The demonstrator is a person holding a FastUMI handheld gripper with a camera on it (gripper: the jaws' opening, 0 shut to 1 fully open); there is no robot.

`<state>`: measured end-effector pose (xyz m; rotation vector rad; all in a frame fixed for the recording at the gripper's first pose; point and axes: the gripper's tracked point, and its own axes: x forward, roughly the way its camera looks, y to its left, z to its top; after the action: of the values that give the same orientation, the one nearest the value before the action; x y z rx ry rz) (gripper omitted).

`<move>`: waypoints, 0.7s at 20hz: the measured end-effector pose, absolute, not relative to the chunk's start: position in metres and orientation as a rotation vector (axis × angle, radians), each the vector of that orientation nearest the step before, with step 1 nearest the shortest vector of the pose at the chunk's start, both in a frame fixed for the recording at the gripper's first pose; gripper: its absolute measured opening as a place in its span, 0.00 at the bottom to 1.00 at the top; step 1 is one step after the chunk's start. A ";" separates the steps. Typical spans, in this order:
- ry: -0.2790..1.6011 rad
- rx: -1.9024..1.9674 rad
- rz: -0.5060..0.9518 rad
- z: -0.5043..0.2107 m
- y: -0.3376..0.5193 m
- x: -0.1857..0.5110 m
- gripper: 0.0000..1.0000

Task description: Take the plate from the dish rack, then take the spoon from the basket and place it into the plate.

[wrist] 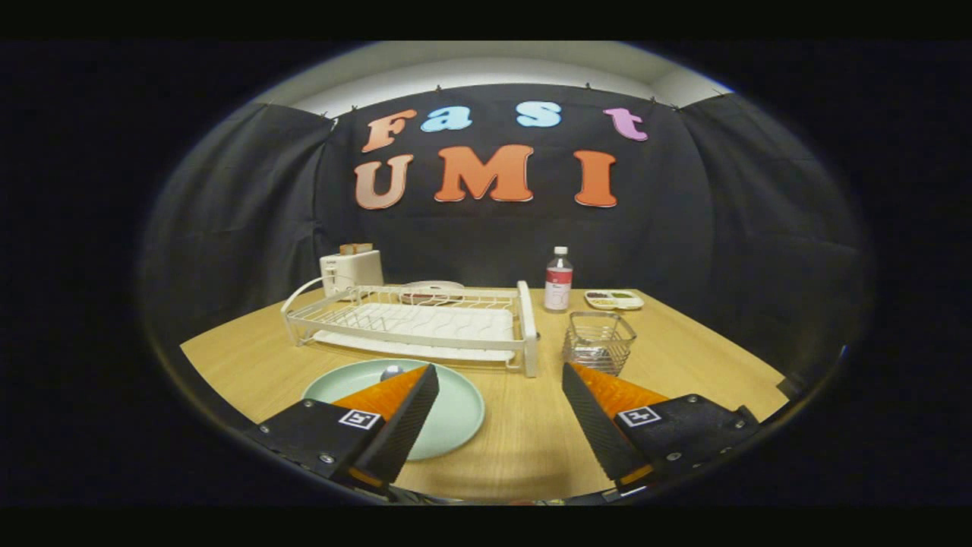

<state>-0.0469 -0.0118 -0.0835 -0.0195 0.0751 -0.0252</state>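
As seen from the gripper view, the gripper (501,370) hangs with fingers spread wide, nothing between them. The left finger overlaps the pale green plate (456,414) lying flat on the wooden table (524,441); the spoon (392,371) bowl peeks out beside that fingertip. Beyond: white dish rack (418,323), wire basket (598,342).
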 end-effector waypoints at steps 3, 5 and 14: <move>0.056 -0.029 -0.066 -0.069 -0.050 -0.055 0.97; 0.048 -0.013 -0.106 -0.062 -0.075 -0.061 0.97; 0.013 0.049 -0.262 -0.050 -0.146 -0.081 0.97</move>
<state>-0.0813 -0.1456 -0.0498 0.0490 0.0125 -0.2617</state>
